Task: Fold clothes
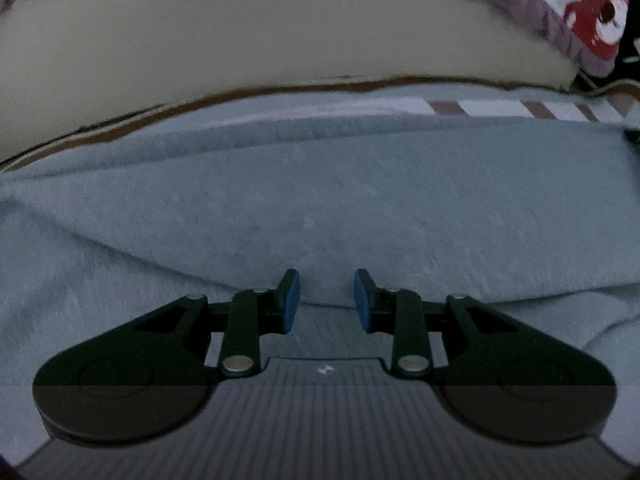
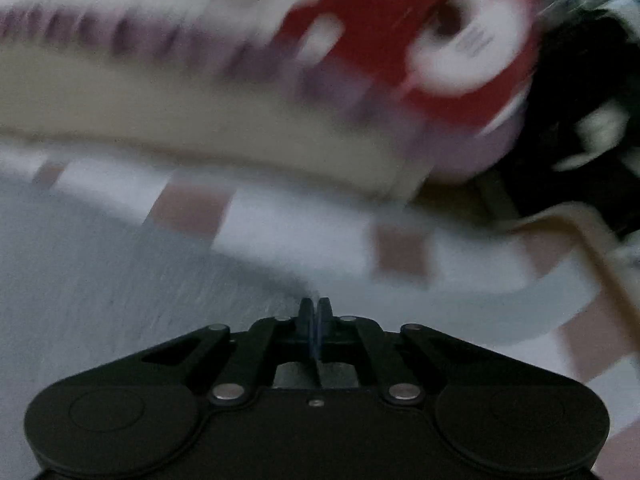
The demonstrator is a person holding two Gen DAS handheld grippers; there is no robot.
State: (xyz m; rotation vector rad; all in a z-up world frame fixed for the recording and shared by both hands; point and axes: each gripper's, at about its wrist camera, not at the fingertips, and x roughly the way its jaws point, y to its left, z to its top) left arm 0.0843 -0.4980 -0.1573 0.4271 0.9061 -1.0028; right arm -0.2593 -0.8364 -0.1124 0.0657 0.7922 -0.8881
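L gripper (image 1: 327, 300) sits low over the grey-blue garment (image 1: 320, 208), jaws partly open w/ a clear gap between the blue pads (image 1: 292, 300). Cloth shows behind the gap, but can't tell if the tips touch it; nothing is pinched. A soft fold ridge runs left to right just beyond the tips, w/ a diagonal crease off to the near left. The garment fills the near and mid view, edge to edge. Its far edge lies along a dark brown seam (image 1: 240, 94), and past that is a broad bare stretch of beige sheet (image 1: 240, 32), the only open room. Far right, a checked pink-and-white cloth (image 1: 500, 109) peeks from under the garment's far edge. A quilt w/ purple border and red bear print (image 1: 600, 16) closes the far right corner.

R gripper (image 2: 316, 312) has its jaws fully together, pads meeting. View is blurred, so can't tell if any cloth is caught in them. It sits at the garment's (image 2: 120, 280) right edge, where the grey-blue stops and the checked cloth (image 2: 320, 232) starts. Beyond is a narrow beige strip (image 2: 200, 120), then the quilt (image 2: 400, 40) close above. Dark clutter (image 2: 580, 100) crowds the far right.
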